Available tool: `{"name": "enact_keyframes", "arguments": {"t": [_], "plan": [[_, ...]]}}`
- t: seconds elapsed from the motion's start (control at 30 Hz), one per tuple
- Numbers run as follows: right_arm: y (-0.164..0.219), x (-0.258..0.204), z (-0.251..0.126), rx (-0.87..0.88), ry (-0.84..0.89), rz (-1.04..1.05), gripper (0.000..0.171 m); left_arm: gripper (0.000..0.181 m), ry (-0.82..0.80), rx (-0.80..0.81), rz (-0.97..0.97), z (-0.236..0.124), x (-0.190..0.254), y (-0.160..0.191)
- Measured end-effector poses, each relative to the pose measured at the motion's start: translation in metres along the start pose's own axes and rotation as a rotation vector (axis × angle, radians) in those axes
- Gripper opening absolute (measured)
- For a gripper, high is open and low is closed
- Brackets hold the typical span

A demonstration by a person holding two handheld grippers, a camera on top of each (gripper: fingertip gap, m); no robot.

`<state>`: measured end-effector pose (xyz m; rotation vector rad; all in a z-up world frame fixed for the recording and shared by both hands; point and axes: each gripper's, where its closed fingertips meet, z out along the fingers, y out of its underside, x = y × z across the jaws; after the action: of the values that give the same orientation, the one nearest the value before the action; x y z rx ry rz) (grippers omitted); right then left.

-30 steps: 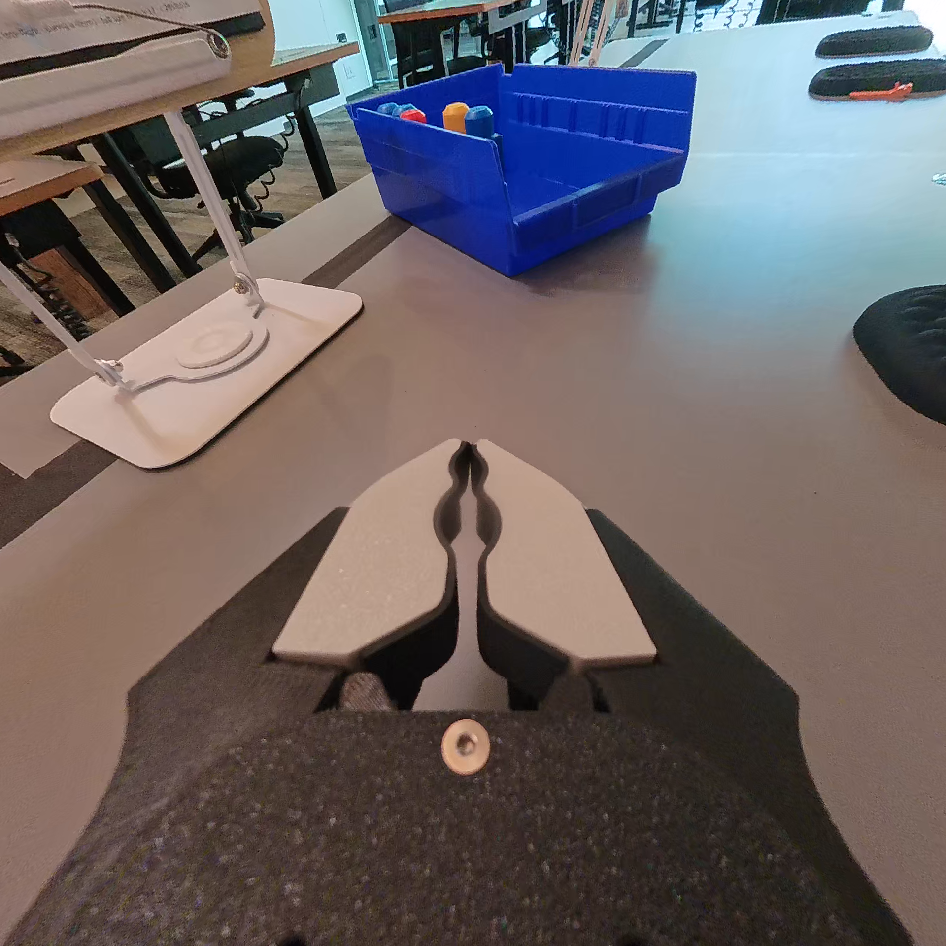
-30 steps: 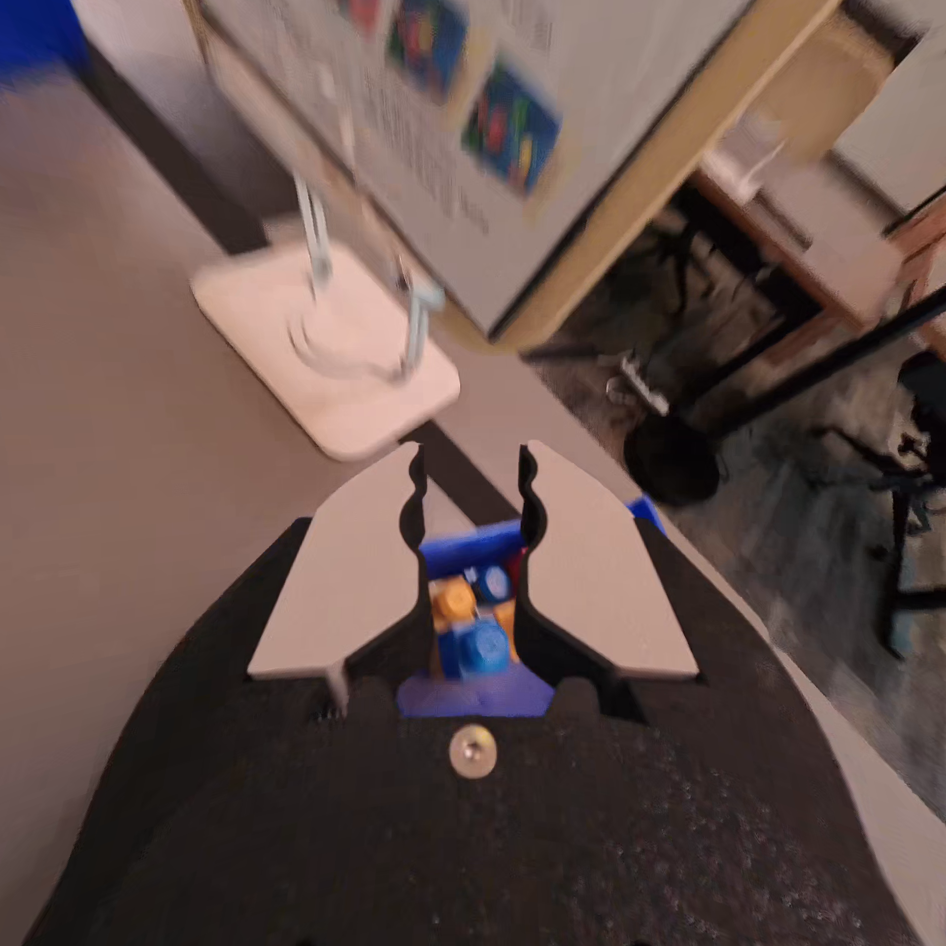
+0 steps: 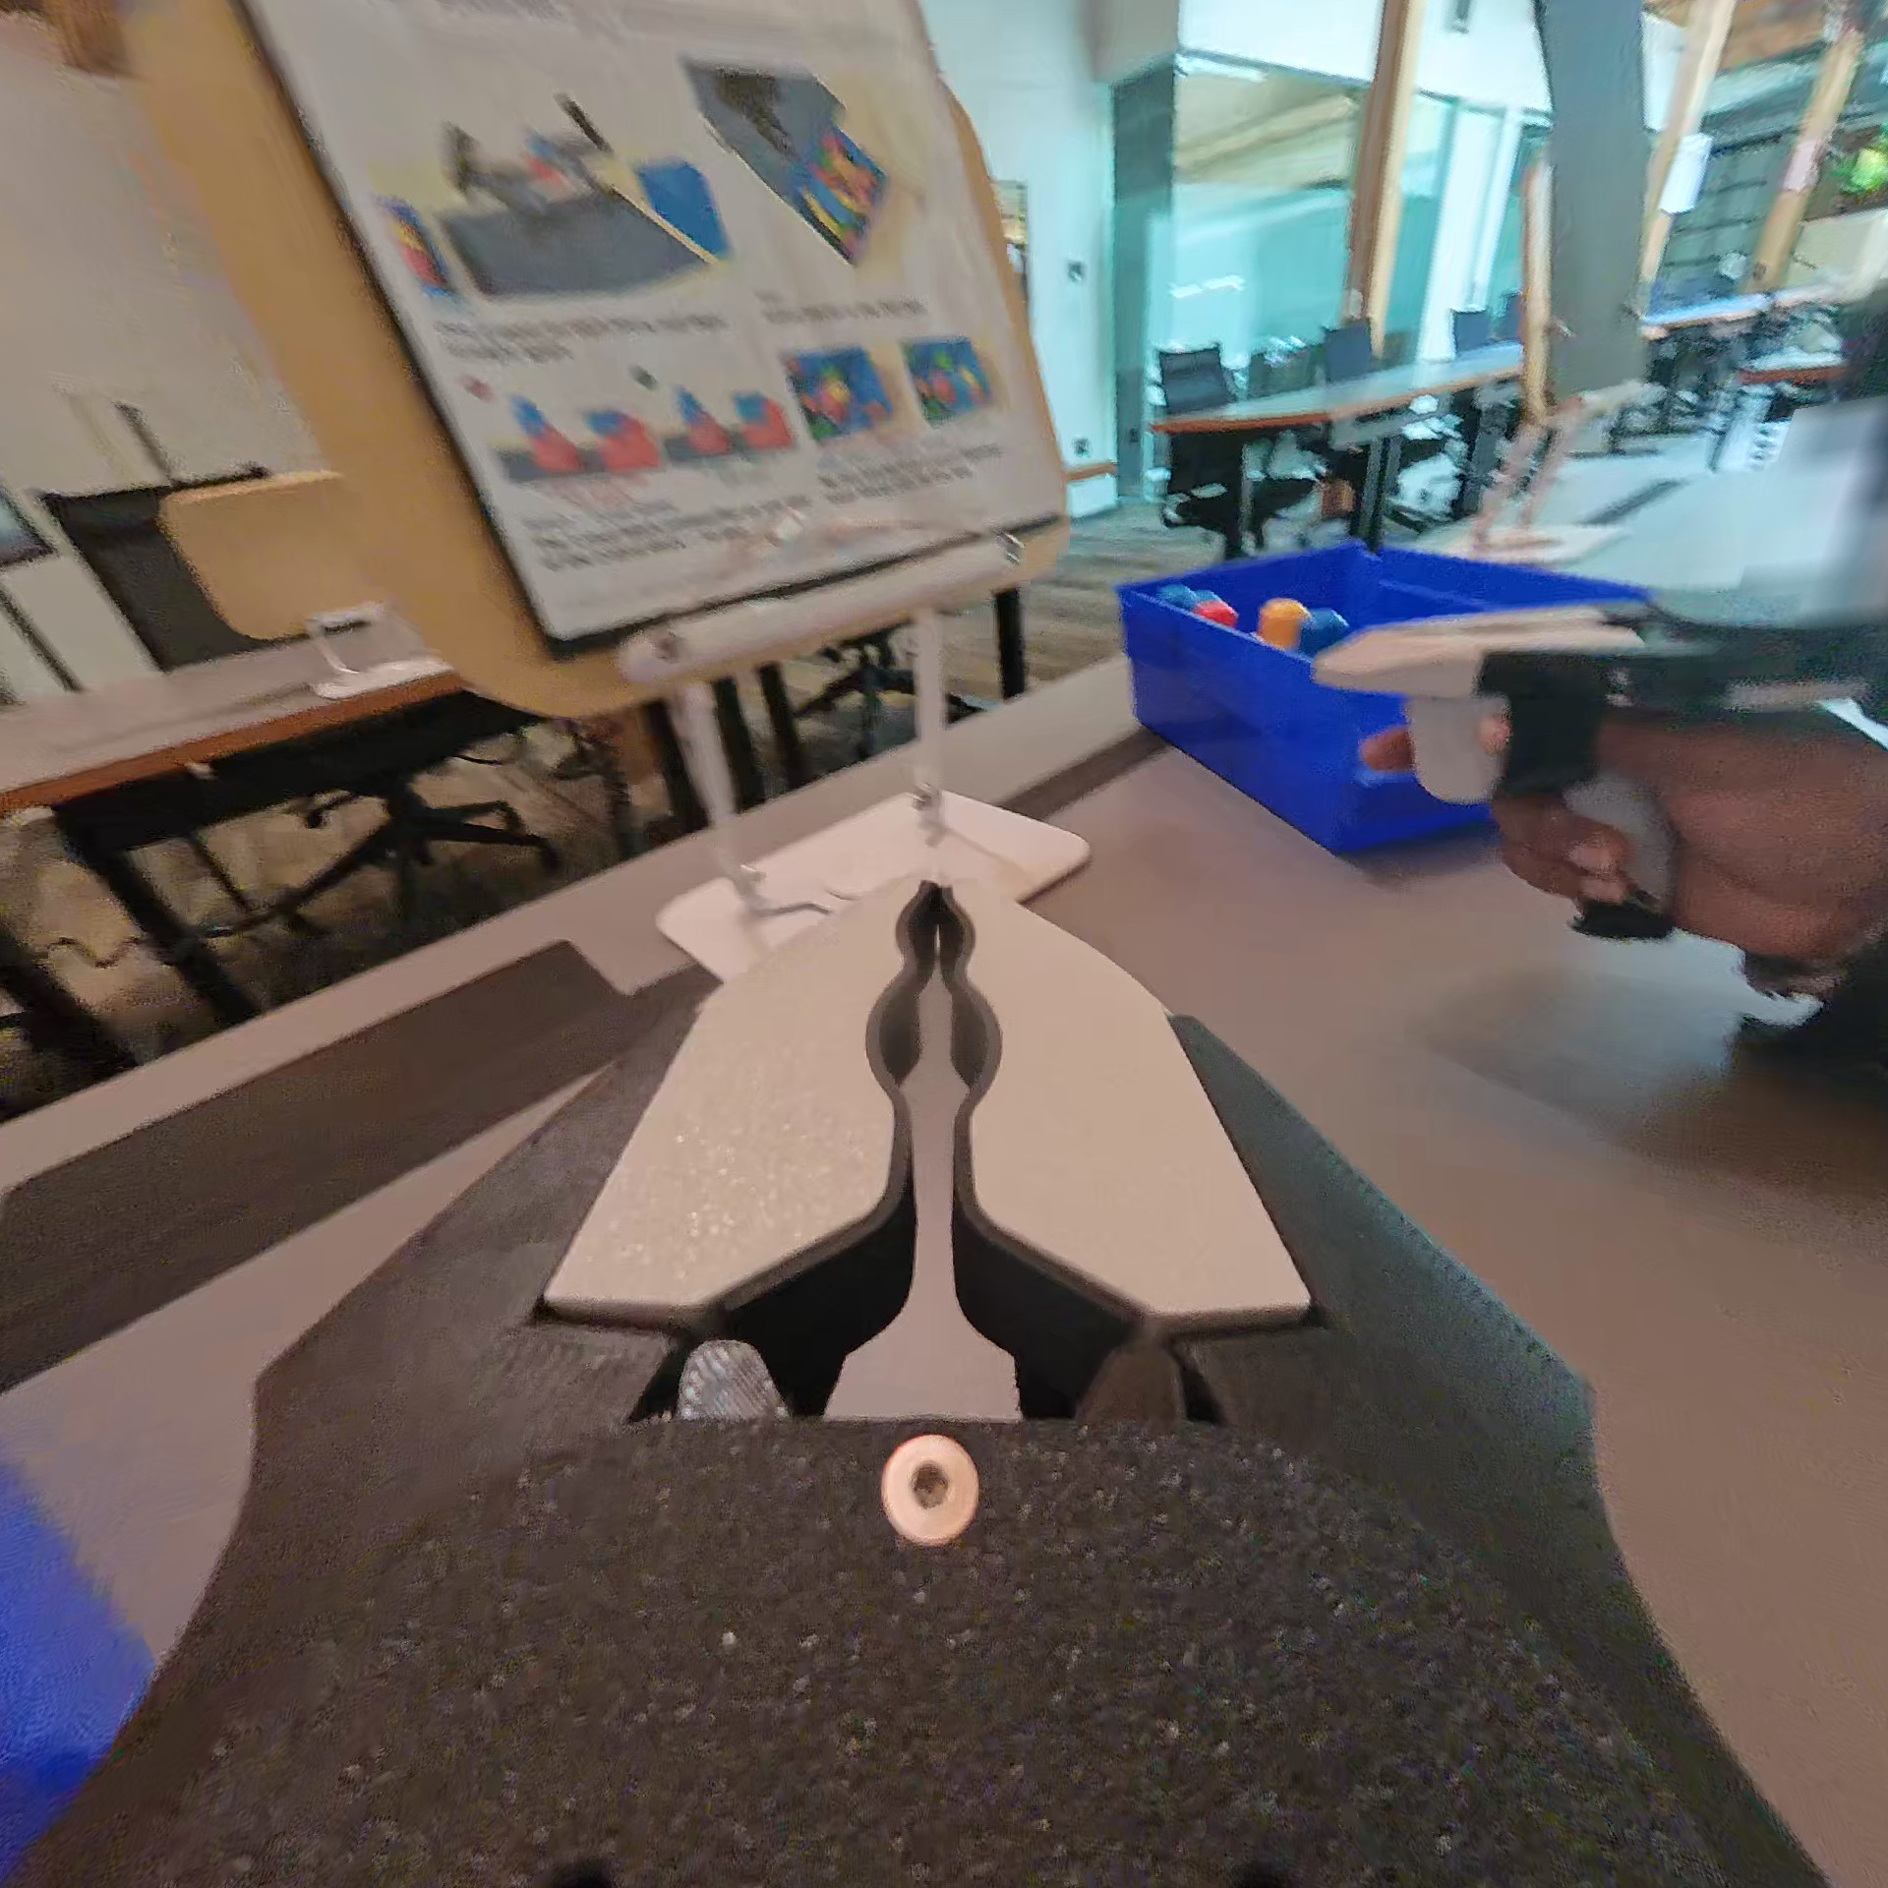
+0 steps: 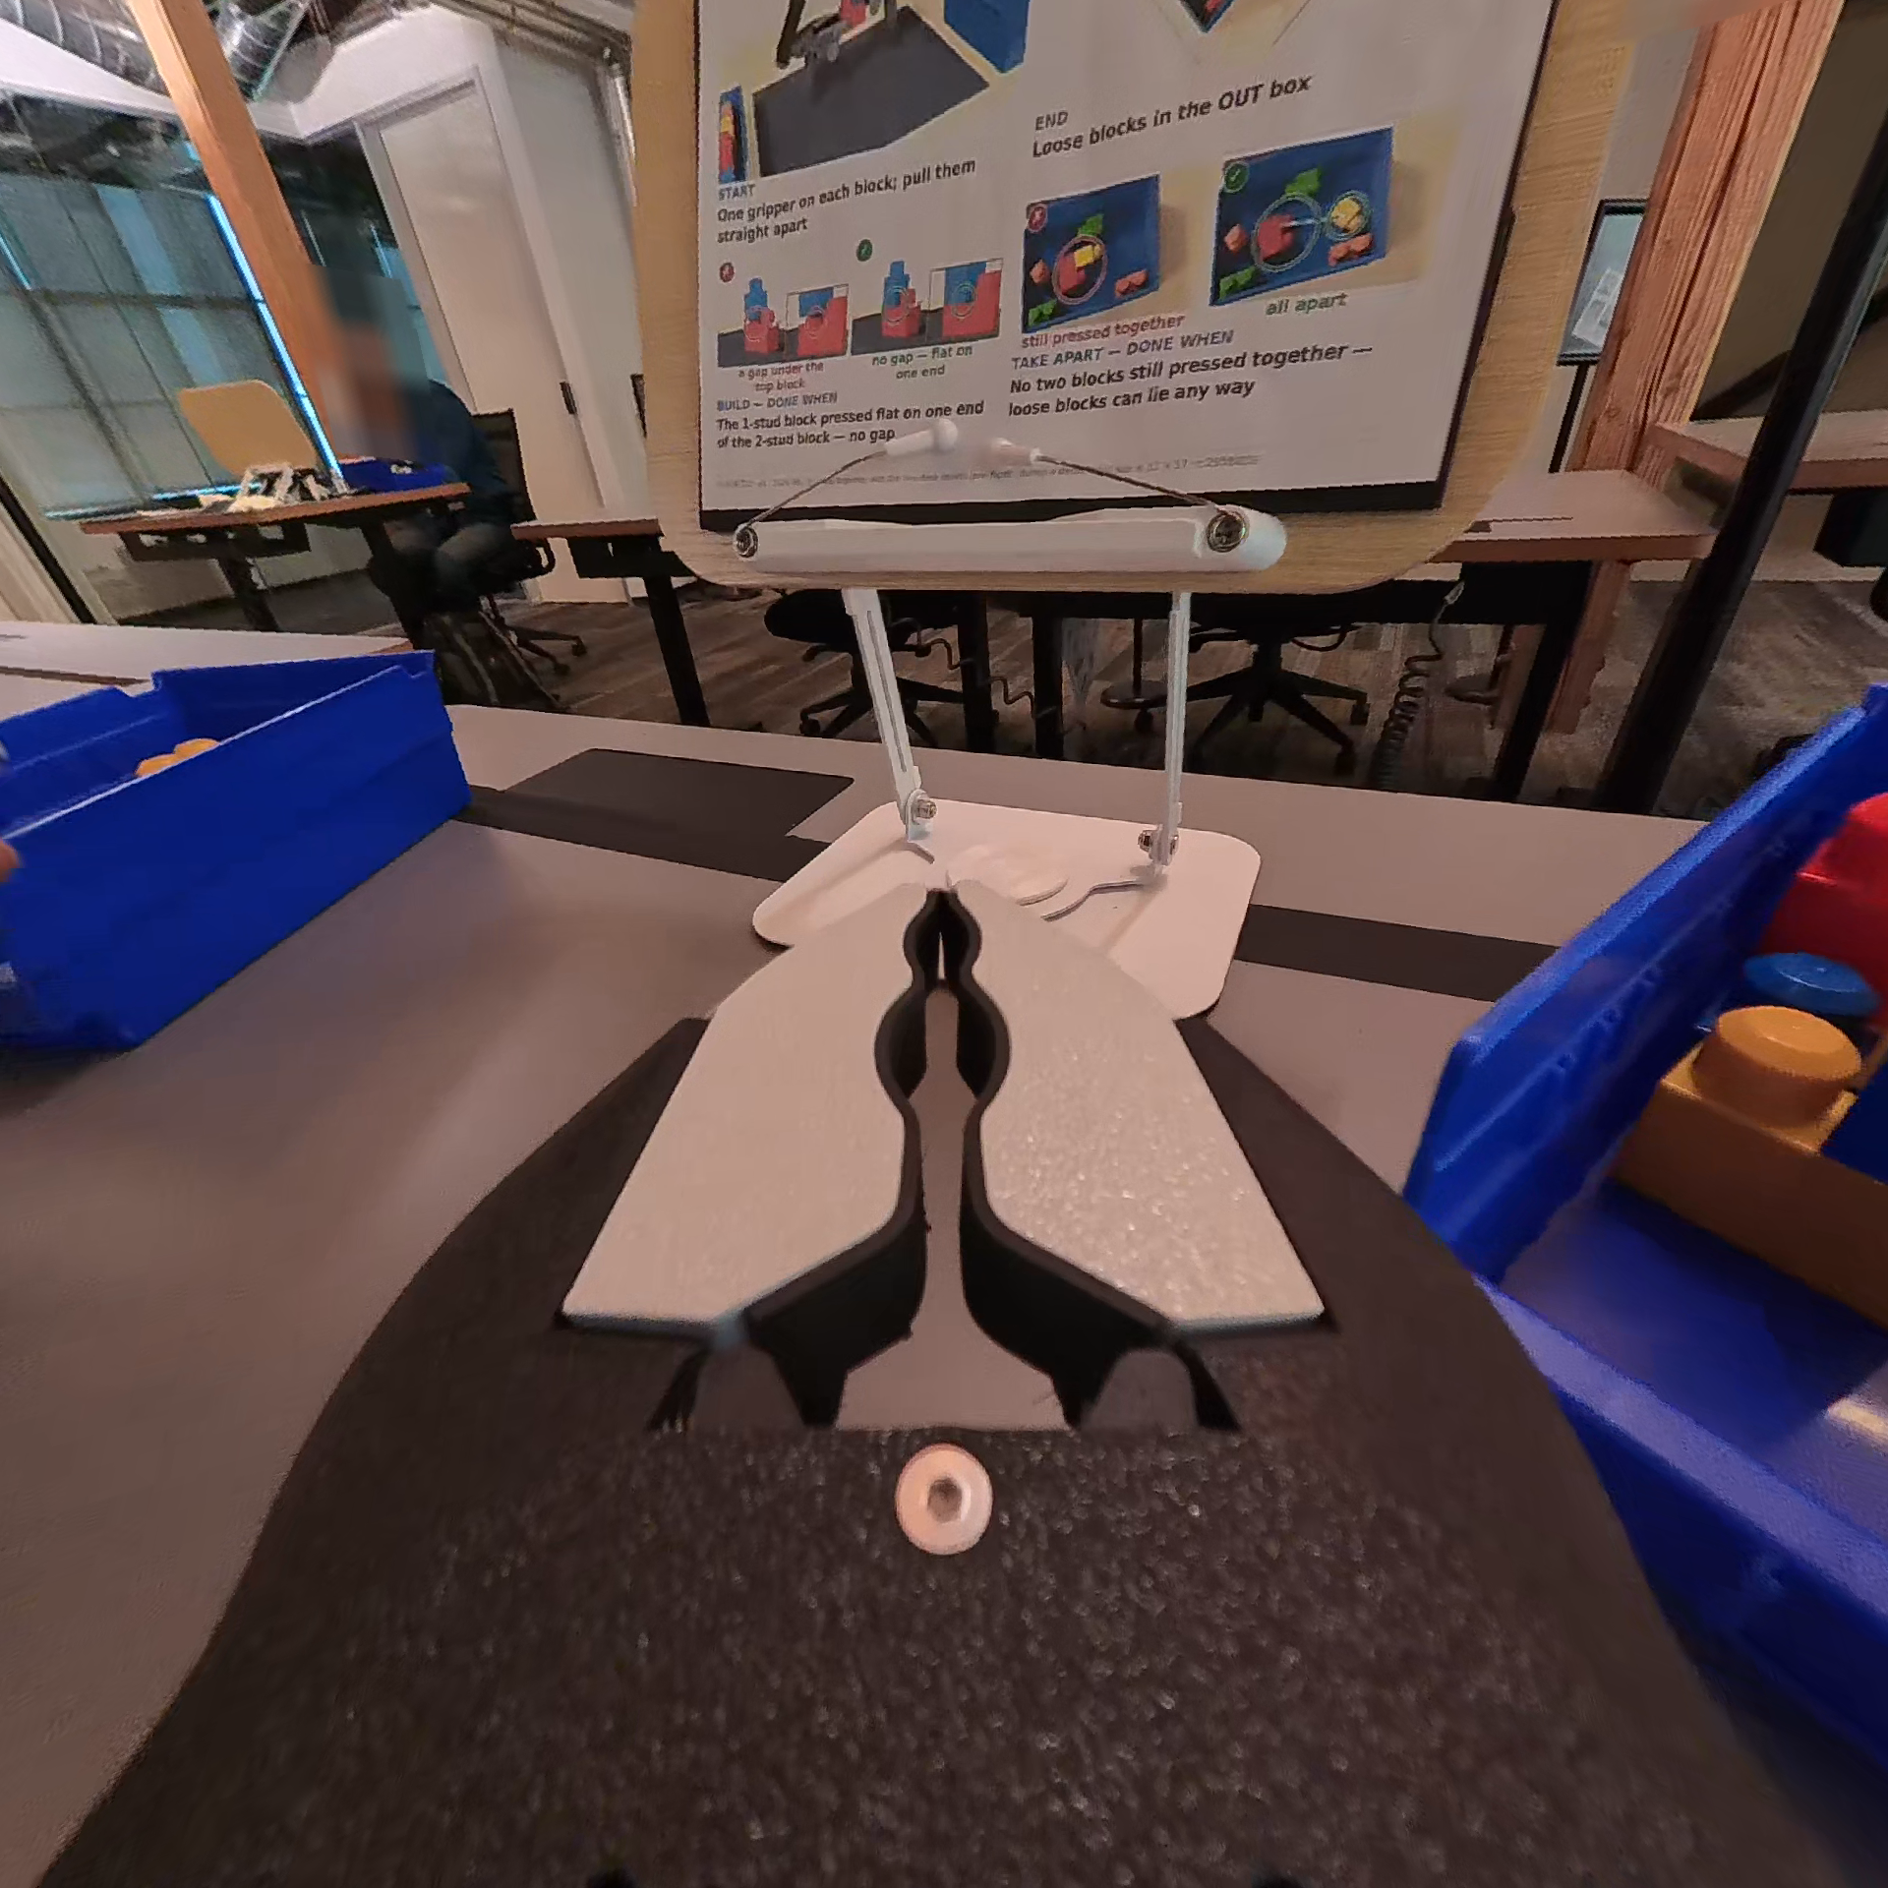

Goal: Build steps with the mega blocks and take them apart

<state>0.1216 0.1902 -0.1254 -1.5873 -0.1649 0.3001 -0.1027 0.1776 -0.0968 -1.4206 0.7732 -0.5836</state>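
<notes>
1. The left gripper (image 3: 935, 901) is seen with its two pale grey, grainy, wavy-edged fingers brought together at the tips, nothing between them; they are set in a coarse black speckled body.
2. The right gripper (image 4: 942, 901) is likewise drawn together at the tips and empty; it is also seen at the edge of the left wrist view, held by a hand (image 3: 1737, 828).
3. Both are pointed across a smooth grey table (image 4: 307, 1175) at a white stand (image 4: 1175, 899) with thin legs, on which a printed instruction sheet (image 4: 1073, 255) on a pale wooden board is held.
4. A blue plastic bin (image 4: 1594, 1022) lies just beside the right gripper; rounded-stud mega blocks are held in it: an orange block (image 4: 1767, 1114), a blue stud (image 4: 1808, 981) and a red block (image 4: 1839, 899).
5. A second blue bin (image 4: 235, 817) stands well apart on the other side; something orange, possibly a block, is glimpsed inside.
</notes>
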Motion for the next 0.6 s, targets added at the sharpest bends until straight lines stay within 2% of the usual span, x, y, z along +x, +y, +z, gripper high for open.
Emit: {"name": "enact_keyframes", "arguments": {"t": [0.13,0.23,0.33,0.4,0.6], "plan": [[0.0,-0.001,0.001,-0.004,0.001,-0.009,0.0,0.0,-0.166,0.065,-0.018,-0.034,-0.059,-0.029],[0.0,0.0,0.0,-0.001,0.009,-0.024,0.0,0.0,-0.311,0.052,0.007,-0.064,-0.111,-0.039],[-0.001,-0.001,0.0,0.003,-0.001,-0.008,0.0,0.001,-0.431,-0.045,0.024,-0.087,-0.166,-0.037],[-0.001,-0.002,0.0,0.004,-0.003,-0.007,0.0,0.008,-0.466,-0.137,0.041,-0.094,-0.197,-0.031],[-0.001,-0.001,0.0,0.004,-0.007,-0.008,0.0,0.029,-0.497,-0.406,-0.012,-0.086,-0.263,0.009]]}}
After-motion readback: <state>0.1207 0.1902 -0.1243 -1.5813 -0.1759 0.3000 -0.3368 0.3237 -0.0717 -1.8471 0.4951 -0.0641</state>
